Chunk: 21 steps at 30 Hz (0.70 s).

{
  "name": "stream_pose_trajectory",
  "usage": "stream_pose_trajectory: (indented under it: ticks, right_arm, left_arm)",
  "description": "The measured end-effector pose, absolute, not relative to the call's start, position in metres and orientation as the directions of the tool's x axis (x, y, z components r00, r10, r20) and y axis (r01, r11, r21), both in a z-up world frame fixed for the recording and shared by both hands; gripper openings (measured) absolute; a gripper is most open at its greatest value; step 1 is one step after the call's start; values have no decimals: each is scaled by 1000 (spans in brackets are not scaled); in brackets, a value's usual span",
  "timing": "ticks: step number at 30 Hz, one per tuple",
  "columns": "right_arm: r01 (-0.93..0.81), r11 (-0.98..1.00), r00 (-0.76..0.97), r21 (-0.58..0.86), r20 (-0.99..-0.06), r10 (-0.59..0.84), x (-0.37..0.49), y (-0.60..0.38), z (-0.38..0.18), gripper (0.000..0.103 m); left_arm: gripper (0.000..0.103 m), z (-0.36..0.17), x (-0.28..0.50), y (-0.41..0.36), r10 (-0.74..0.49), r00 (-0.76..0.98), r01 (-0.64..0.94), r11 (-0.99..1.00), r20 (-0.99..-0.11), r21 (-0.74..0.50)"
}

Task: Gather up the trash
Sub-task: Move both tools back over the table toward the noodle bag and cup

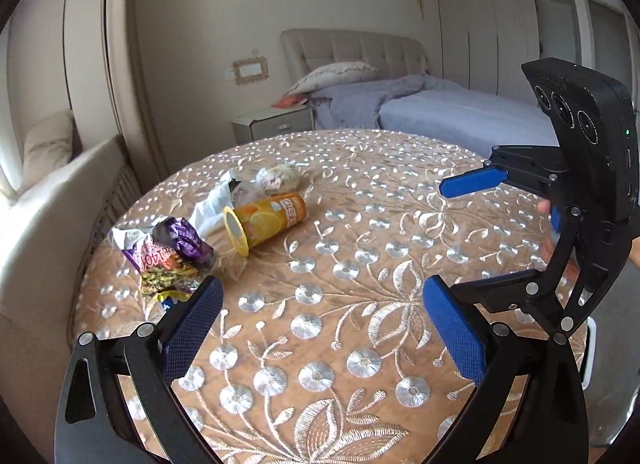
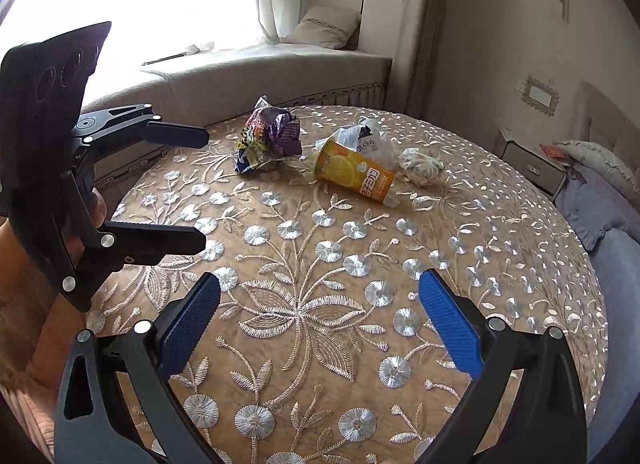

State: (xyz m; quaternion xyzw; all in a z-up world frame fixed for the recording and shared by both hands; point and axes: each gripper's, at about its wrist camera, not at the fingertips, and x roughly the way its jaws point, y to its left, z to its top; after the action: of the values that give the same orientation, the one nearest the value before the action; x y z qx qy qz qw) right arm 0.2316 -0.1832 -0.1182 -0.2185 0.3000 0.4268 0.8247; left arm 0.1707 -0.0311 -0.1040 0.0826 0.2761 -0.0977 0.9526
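Blue-padded fingers of the left gripper (image 1: pixel 322 328) hang spread wide over the round table with its tan, silver-flowered embroidered cloth (image 1: pixel 360 264), holding nothing. The right gripper (image 2: pixel 320 328) is likewise spread apart and empty, nearer the table's middle. An orange cylindrical drink cup of printed paper (image 2: pixel 354 175) lies on its side toward the table's far edge; in the right wrist view its long axis runs left-right, the yellow-rimmed mouth pointing left. Just beside that mouth sits a crumpled purple-and-yellow foil snack wrapper (image 2: pixel 269 138). A white crumpled plastic bag (image 2: pixel 366 140) touches the cup from behind, and a wadded patterned paper ball (image 2: pixel 420 165) lies near the cup's base end.
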Motion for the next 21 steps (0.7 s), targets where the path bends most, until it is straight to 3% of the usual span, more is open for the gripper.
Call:
stream_pose_trajectory:
  ticks: [16, 21]
  right_arm:
    - [-878, 463, 398, -123, -726, 562, 295, -122, -132, 99]
    - [-891, 426, 392, -158, -741, 545, 326, -96, -143, 99]
  left_arm:
    - [98, -104, 212, 37, -4, 840, 76, 991, -543, 111]
    - [98, -114, 238, 65, 19, 810, 42, 995, -587, 91]
